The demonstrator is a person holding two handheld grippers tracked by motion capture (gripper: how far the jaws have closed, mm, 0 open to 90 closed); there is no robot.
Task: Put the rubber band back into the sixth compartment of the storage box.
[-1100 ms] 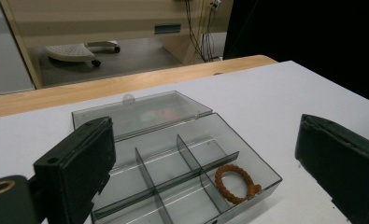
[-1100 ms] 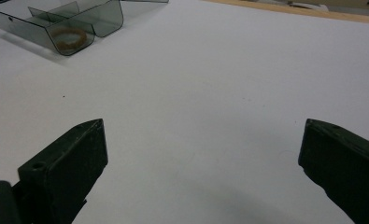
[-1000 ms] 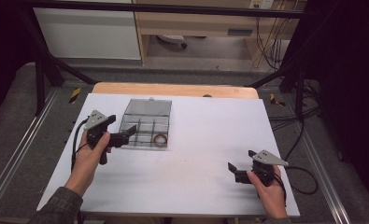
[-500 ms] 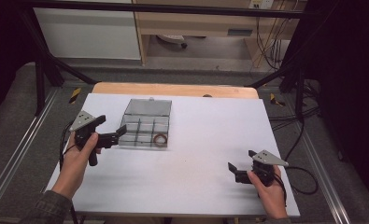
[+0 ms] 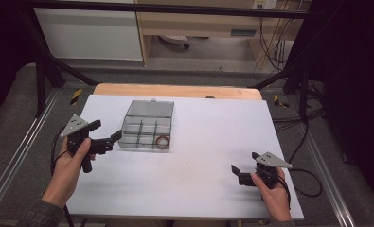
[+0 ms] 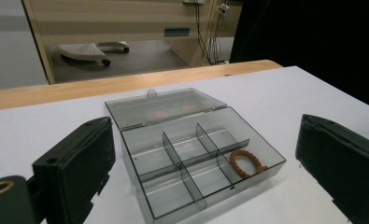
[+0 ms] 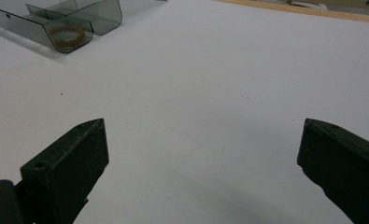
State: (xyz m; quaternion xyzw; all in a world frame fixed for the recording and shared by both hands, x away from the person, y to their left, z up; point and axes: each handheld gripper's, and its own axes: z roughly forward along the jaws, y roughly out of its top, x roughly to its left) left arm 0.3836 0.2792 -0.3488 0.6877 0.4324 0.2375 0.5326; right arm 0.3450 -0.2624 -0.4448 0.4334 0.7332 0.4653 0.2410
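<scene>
A clear grey compartment box (image 5: 146, 128) lies on the white table, left of centre, with its lid (image 5: 150, 109) folded open at the far side. An orange-brown ring (image 5: 162, 141) rests in its near right compartment. My left gripper (image 5: 111, 141) is open just left of the box, pointing at it with nothing between the jaws. Its own view shows the box (image 6: 182, 163) and the ring (image 6: 245, 163) between the open jaws (image 6: 203, 125). My right gripper (image 5: 238, 174) stands open near the front right of the table. From the right gripper (image 7: 204, 125), the box (image 7: 98, 16) and ring (image 7: 65, 32) appear far off.
The white table top (image 5: 208, 132) has a wooden strip (image 5: 175, 91) along its far edge. Metal rails run down both sides. Cables trail off the right edge. A cabinet and a wheeled base stand on the floor beyond.
My left gripper has drawn back to the left, away from the box. The right gripper has stayed where it was.
</scene>
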